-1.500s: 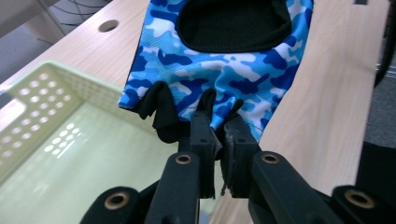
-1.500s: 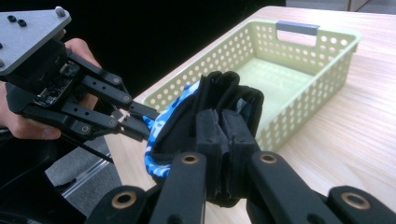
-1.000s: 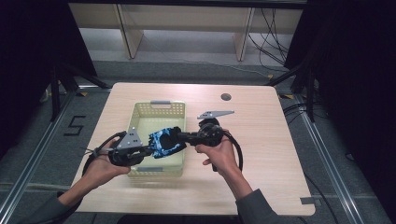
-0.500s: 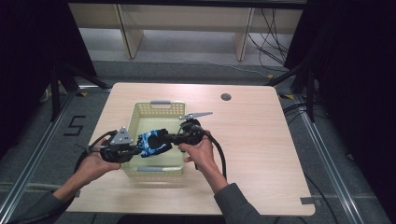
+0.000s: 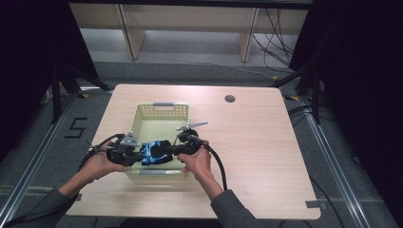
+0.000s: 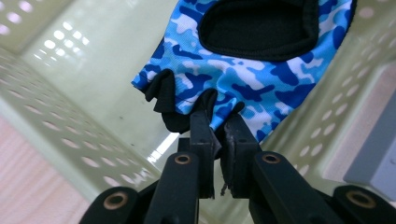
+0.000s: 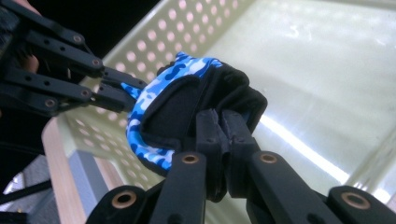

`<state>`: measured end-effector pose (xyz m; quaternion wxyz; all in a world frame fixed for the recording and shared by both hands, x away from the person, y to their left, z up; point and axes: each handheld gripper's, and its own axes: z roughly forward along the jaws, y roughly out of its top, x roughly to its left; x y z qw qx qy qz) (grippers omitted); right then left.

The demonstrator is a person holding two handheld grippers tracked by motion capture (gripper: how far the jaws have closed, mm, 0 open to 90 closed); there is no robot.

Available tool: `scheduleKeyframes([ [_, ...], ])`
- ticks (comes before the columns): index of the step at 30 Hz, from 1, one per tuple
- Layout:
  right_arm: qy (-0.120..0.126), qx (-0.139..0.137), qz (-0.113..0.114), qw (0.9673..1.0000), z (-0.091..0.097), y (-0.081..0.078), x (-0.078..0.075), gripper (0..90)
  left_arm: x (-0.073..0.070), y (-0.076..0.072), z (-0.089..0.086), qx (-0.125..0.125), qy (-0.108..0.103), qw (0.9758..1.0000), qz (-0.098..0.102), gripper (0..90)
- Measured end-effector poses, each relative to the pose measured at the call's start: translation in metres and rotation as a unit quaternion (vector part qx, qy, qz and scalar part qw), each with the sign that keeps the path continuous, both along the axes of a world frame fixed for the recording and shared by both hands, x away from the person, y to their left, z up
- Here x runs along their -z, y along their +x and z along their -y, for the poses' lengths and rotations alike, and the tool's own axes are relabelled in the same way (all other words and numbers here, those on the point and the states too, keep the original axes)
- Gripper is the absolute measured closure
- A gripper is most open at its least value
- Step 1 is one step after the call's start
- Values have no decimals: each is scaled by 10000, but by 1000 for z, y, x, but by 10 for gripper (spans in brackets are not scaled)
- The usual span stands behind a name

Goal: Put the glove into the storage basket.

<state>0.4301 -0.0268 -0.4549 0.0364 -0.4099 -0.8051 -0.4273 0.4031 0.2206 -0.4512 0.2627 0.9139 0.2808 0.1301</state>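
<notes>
While the blue camouflage fabric glove with black trim [image 5: 156, 152] hangs just above the floor of the pale green perforated plastic basket [image 5: 161, 112], lower centre of the high view, the job looks nearly done: the glove is inside the basket's walls, and what is left, by my reading, is to let it go and draw both tools out. At its left edge, the left gripper [image 6: 218, 128] has its jaws pinched narrowly on the finger end (a fold of fabric sits between the pads). At its right edge, the right gripper [image 7: 223, 123] is clamped on the black cuff. Against the earlier frames, both hands have sunk toward the lower left and deeper into the basket, glove stretched between them throughout.
</notes>
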Motion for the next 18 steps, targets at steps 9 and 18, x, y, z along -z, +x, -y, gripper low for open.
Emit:
scheduleKeyframes([
  [9,-374,61,23,9993,-2,-2,3,872,1,1,3,97,145,9997,-191,763],
  [18,-845,49,14,9964,-5,-3,8,860,-5,2,-3,-186,122,9998,-15,580],
])
